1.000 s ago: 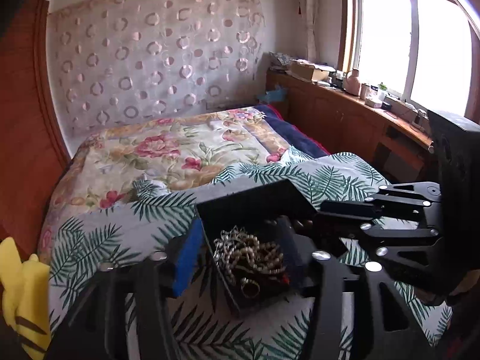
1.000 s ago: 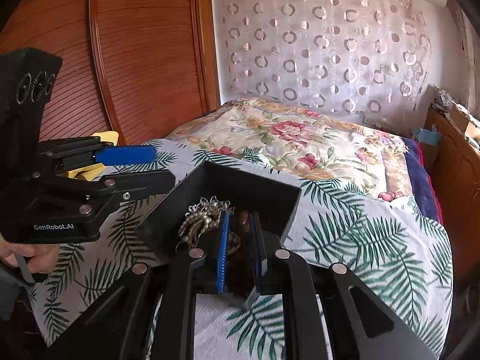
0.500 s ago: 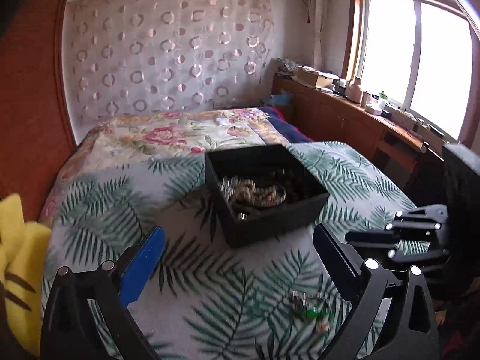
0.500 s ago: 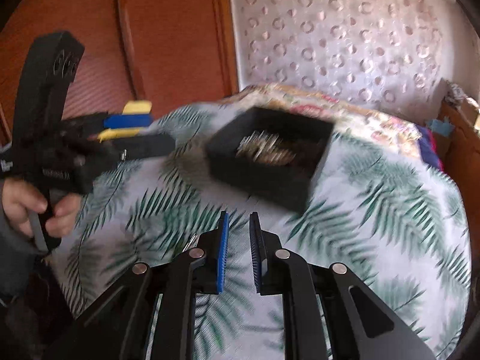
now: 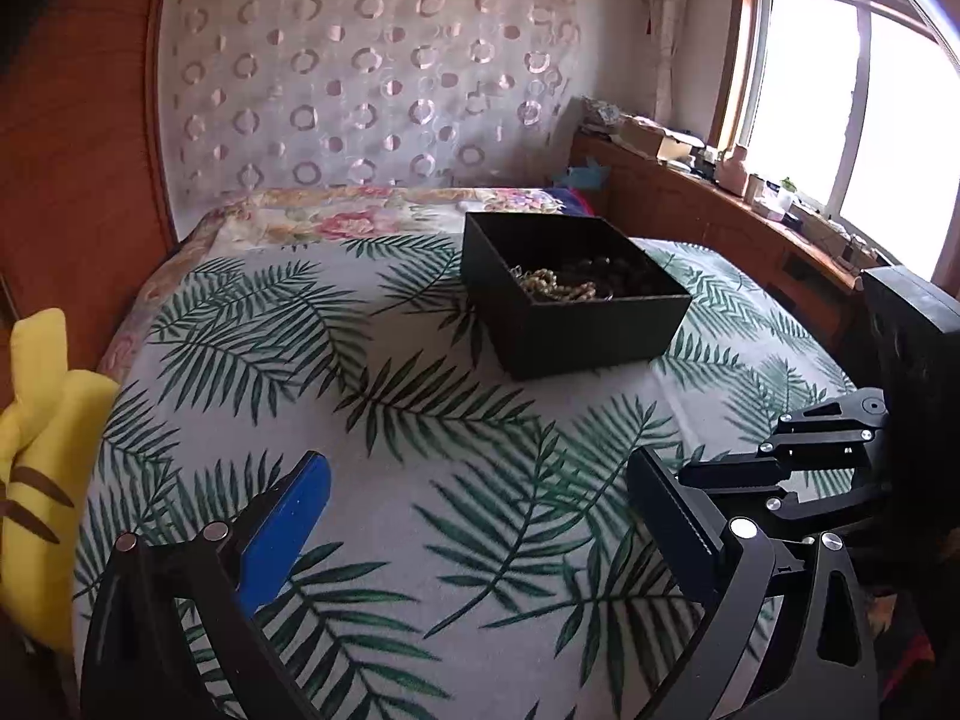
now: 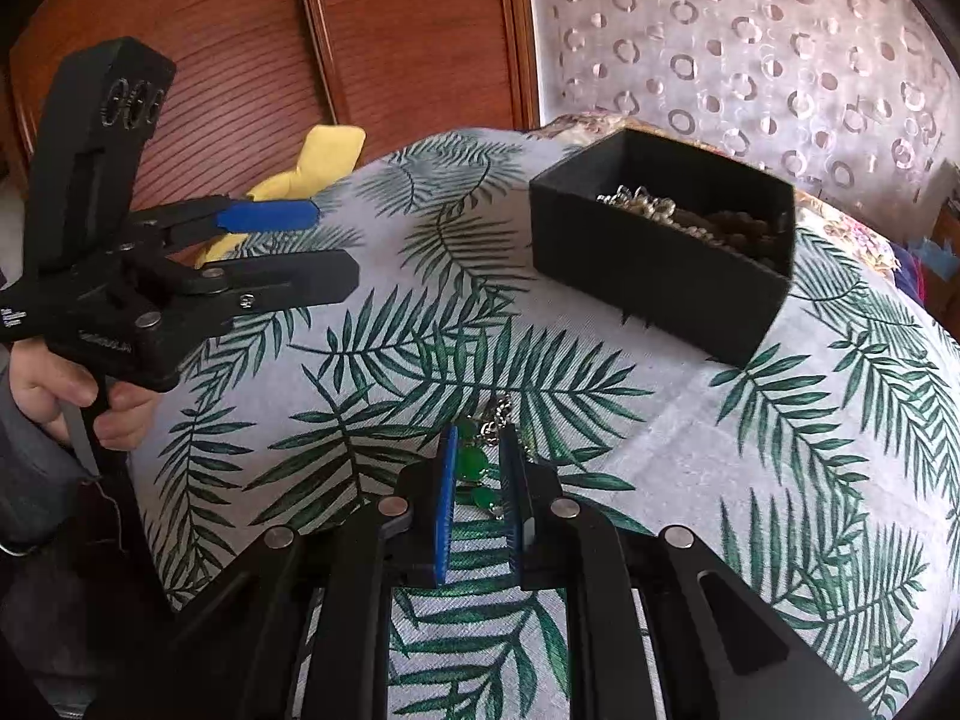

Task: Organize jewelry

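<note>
Right gripper [image 6: 477, 501], its jaws narrowed around but seemingly not yet pinching a green-beaded chain [image 6: 474, 462] lying on the bedspread well short of the black box [image 6: 660, 276], suggests one piece remains, since other jewelry [image 6: 684, 216] already fills the box while the left gripper [image 6: 324, 252] idles spread wide.

Left gripper [image 5: 477, 483]: fingers spread wide apart, nothing between them. In the right wrist view it is held level at the left, gripped from below by the person's left hand [image 6: 72, 396], fingers [image 6: 267, 217] pointing right.

Right gripper [image 6: 477, 450]: fingers set close and parallel with a narrow gap between the pads, angled forward and down. In the left wrist view it sits at the right edge.
</note>
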`<state>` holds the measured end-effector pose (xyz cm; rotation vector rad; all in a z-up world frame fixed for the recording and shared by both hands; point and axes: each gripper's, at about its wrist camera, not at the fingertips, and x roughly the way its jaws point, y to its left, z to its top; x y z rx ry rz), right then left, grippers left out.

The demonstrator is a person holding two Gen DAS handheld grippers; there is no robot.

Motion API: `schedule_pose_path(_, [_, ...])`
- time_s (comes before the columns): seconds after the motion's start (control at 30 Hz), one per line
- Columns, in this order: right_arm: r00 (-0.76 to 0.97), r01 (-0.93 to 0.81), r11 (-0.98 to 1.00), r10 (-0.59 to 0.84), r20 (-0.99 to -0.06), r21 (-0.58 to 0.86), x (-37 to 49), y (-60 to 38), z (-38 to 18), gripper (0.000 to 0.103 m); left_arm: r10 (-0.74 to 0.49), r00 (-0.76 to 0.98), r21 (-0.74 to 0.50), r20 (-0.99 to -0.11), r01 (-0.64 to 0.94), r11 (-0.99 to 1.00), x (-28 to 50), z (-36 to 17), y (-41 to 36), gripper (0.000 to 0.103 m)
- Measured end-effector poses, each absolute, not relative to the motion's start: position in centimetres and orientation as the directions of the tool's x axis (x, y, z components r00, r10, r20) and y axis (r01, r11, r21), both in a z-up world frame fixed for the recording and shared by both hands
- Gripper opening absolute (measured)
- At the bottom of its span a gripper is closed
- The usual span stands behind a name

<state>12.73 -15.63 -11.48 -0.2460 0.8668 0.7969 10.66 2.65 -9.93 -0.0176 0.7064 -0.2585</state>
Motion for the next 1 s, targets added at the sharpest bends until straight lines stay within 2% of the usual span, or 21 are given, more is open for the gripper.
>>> schedule_pose_path(0.33, [0.364, -0.74, 0.671, 0.448, -0.817, 0.039, 13.0, -14.1, -11.5, 0.018, -0.24, 0.725, -0.1, -0.646, 0.231, 0.968, 10.3, -10.3, 2.9, 0.095])
schedule_pose_path(0.47, [0.376, -0.748, 0.664, 0.431, -0.82, 0.006, 12.9, -14.0, -11.5, 0.013, -0.24, 0.721, -0.095, -0.65, 0.235, 0.967, 10.0, -10.4, 2.6, 0.095])
schedule_pose_path(0.83, [0.502, -0.626, 0.777, 0.472, -0.725, 0.073, 12.0, -20.6, -9.2, 0.013, -0.297, 0.674, -0.087, -0.677, 0.328, 0.941, 8.8, -11.3, -1.0, 0.094])
schedule_pose_path(0.9, [0.517, -0.61, 0.789, 0.468, -0.717, 0.075, 11.4, -21.5, -9.0, 0.013, -0.32, 0.662, -0.093, -0.677, 0.355, 0.93, 8.5, -11.3, -2.0, 0.085])
schedule_pose_path(0.97, [0.531, -0.595, 0.8, 0.465, -0.708, 0.08, 11.1, -22.5, -8.8, 0.013, -0.334, 0.646, -0.095, -0.686, 0.376, 0.922, 8.4, -11.4, -2.8, 0.07])
schedule_pose_path(1.0, [0.538, -0.588, 0.804, 0.465, -0.703, 0.081, 10.8, -22.9, -8.6, 0.013, -0.344, 0.634, -0.096, -0.692, 0.391, 0.915, 8.4, -11.5, -3.4, 0.066])
